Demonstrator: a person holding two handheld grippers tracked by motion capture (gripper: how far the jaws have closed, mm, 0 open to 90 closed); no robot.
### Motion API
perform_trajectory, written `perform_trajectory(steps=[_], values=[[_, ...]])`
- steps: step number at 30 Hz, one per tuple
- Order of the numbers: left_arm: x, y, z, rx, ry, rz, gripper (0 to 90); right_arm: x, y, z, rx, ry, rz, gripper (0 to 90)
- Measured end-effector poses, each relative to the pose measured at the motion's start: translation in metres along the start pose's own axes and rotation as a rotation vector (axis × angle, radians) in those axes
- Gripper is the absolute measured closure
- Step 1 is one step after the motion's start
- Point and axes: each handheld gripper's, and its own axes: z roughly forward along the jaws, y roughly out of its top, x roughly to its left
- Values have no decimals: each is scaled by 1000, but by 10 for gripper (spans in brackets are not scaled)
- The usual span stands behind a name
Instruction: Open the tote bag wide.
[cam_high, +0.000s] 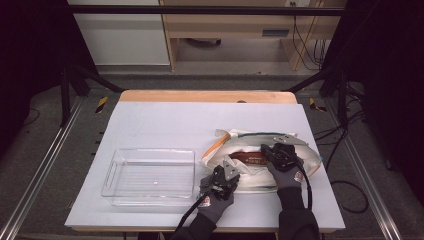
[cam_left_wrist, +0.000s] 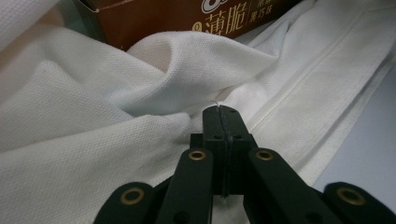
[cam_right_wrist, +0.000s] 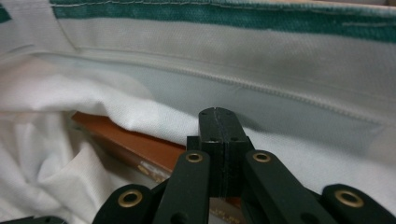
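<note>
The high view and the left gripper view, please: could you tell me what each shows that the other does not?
High view alone: the clear plastic tray left of the bag, the table, both hands, the right gripper inside the bag's opening. Left gripper view alone: the fabric's weave, the print on the box, the left gripper with jaws together at a fold. Both: the white cloth bag and the brown box in it.

Left gripper (cam_left_wrist: 221, 116) closed; right gripper (cam_right_wrist: 218, 119) too (both low)

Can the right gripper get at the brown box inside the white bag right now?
Probably yes. The right gripper already reaches into the bag, and the brown box lies just beside its closed jaws, partly draped by fabric. The jaws would have to open first.
</note>
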Motion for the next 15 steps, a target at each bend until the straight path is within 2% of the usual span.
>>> perform_trajectory(steps=[2, 5, 6, 15], values=[[0, 0, 0, -2, -4, -4, 896, 0, 2, 4, -2, -18, -3, 900], [1, 0, 0, -1, -9, -6, 896, -6, 2, 8, -17, -4, 44, 900], [1, 0, 0, 0, -9, -6, 896, -7, 3, 8, -23, -7, 46, 900], [1, 0, 1, 2, -13, -7, 896, -5, 3, 18, -61, -92, 29, 900]])
